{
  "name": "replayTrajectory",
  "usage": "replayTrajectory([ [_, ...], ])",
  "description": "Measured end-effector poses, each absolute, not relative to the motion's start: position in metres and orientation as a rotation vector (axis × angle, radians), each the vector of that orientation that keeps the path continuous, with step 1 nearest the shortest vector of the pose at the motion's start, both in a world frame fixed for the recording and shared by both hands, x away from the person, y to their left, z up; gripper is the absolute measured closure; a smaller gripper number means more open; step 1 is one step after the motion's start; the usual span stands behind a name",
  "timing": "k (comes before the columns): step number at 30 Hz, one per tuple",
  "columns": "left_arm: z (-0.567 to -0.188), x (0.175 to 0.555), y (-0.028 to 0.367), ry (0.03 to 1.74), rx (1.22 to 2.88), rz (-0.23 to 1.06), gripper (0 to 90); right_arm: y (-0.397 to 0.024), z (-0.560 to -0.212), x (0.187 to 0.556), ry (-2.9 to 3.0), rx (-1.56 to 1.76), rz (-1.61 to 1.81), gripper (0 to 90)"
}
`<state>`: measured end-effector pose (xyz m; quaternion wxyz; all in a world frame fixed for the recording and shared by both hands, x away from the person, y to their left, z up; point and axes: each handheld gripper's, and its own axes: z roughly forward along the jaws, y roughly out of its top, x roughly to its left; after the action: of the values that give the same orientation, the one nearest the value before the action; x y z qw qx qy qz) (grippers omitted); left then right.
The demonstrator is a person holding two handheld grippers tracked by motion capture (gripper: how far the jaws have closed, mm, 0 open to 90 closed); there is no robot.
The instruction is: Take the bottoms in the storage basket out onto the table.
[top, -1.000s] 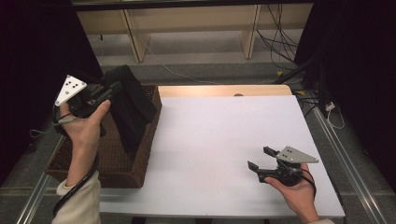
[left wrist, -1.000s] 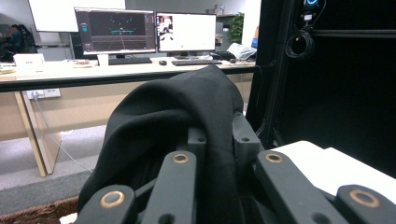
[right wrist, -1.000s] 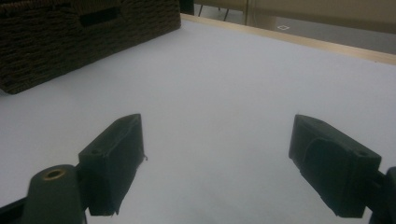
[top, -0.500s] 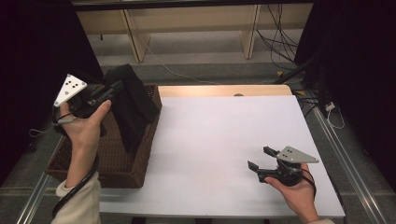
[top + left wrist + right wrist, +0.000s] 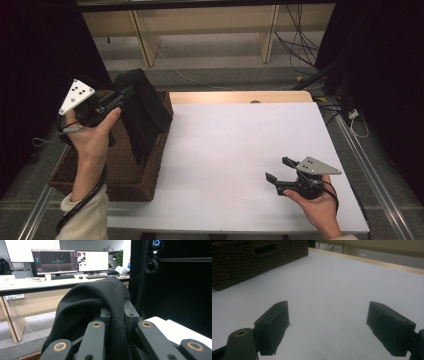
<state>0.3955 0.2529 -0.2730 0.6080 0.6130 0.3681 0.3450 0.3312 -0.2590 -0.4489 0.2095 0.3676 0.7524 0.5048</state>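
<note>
My white desk [image 5: 240,145] stands between black curtains [image 5: 385,75]. Beyond it I see a grey floor [image 5: 215,55] with loose cables [image 5: 295,45], and a wooden bench [image 5: 37,286] carrying two lit monitors [image 5: 53,261].

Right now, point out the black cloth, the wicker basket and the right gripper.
black cloth [image 5: 145,112], high view, middle of the hanging fold
wicker basket [image 5: 131,186], high view, near front wall
right gripper [image 5: 279,169], high view, between its open jaws

Black cloth [image 5: 142,112], brown woven basket [image 5: 122,175], white table [image 5: 240,140].
</note>
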Motion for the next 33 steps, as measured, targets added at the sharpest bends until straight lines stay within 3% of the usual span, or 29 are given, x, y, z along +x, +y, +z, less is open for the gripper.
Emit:
replayTrajectory([
  [33, -0.261, 0.383, 0.237, 0.768, 1.417, 0.775, 81.3, -0.259, -0.449, 0.331, 2.092, 1.019, 1.409, 19.1],
])
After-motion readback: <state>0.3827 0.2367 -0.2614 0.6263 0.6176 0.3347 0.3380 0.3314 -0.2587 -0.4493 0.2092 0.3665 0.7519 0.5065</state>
